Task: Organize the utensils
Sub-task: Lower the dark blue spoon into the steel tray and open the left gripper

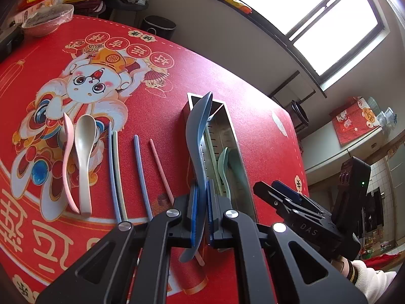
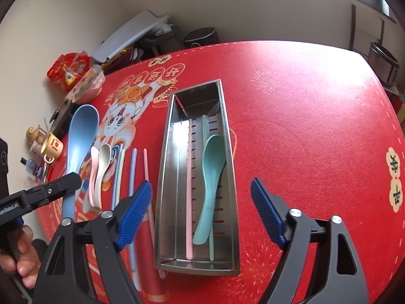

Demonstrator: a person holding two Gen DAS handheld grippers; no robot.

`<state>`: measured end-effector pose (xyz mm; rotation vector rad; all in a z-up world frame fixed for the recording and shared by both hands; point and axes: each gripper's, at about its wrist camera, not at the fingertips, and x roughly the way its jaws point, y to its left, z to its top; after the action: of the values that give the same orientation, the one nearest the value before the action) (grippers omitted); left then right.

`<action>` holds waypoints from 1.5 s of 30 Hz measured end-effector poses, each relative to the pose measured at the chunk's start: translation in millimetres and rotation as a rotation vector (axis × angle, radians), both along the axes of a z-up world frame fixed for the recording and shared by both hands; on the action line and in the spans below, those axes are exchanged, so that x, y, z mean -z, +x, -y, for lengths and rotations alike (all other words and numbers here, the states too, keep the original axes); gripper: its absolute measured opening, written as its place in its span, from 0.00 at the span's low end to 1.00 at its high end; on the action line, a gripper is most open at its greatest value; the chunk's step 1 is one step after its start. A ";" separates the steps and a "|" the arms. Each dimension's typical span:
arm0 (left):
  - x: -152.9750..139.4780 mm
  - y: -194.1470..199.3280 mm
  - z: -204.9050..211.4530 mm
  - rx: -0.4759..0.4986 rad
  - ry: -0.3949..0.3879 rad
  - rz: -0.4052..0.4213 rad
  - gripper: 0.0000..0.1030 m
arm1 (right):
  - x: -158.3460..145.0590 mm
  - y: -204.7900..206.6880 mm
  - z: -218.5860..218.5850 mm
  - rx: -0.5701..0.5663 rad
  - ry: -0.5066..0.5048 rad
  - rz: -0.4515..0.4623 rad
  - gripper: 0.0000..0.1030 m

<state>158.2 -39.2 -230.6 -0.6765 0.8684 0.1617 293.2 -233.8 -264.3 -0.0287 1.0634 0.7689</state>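
Desk [image 2: 303, 116] under a red printed mat, bearing a steel tray [image 2: 164, 177] with a teal spoon [image 2: 211, 185] and a pink chopstick [image 2: 189, 190] inside. Left gripper [image 1: 201, 217]: jaws clamped on the handle of a blue spoon [image 1: 196, 136], bowl raised ahead. Right gripper [image 2: 202, 210]: jaws spread wide above the tray's near end, holding nothing. Loose spoons and chopsticks lie left of the tray.

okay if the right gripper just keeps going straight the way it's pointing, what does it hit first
Most likely the steel tray: the open right gripper points down into it, so it would probably meet the teal spoon lying inside, beside the pink chopstick. Depth is hard to judge, so which part touches first is uncertain.
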 end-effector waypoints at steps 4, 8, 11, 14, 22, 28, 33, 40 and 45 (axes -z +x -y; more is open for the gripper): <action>2.6 6.3 10.1 0.017 0.002 -0.015 0.06 | 1.1 0.2 11.0 0.002 0.014 -0.001 0.85; 6.3 14.5 20.8 0.031 -0.002 -0.026 0.06 | -1.0 0.1 23.4 0.011 0.014 0.017 0.85; 8.3 19.8 29.8 0.043 -0.005 -0.028 0.06 | -2.7 1.2 32.0 0.013 0.016 0.026 0.85; 10.5 24.1 37.5 0.052 -0.008 -0.030 0.06 | -3.6 1.2 39.5 0.013 0.010 0.036 0.85; 15.5 30.5 52.0 0.055 -0.015 -0.038 0.06 | -4.7 2.6 54.3 0.019 -0.003 0.059 0.85; 18.8 29.4 54.7 0.047 -0.017 -0.047 0.06 | -7.6 3.3 64.2 0.038 -0.001 0.069 0.85; 20.6 35.1 63.1 0.066 -0.010 -0.061 0.06 | -6.7 1.9 76.0 0.056 0.007 0.065 0.85; 31.0 53.2 73.2 0.092 -0.030 -0.101 0.06 | -1.7 5.5 94.2 0.097 0.017 0.045 0.85; 46.6 69.5 76.3 0.081 -0.075 -0.142 0.06 | -1.2 9.9 103.1 0.118 0.019 0.041 0.85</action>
<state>227.7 -115.5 -277.3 -0.7044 1.0406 0.1058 303.0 -336.9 -263.1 0.0341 1.0092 0.6686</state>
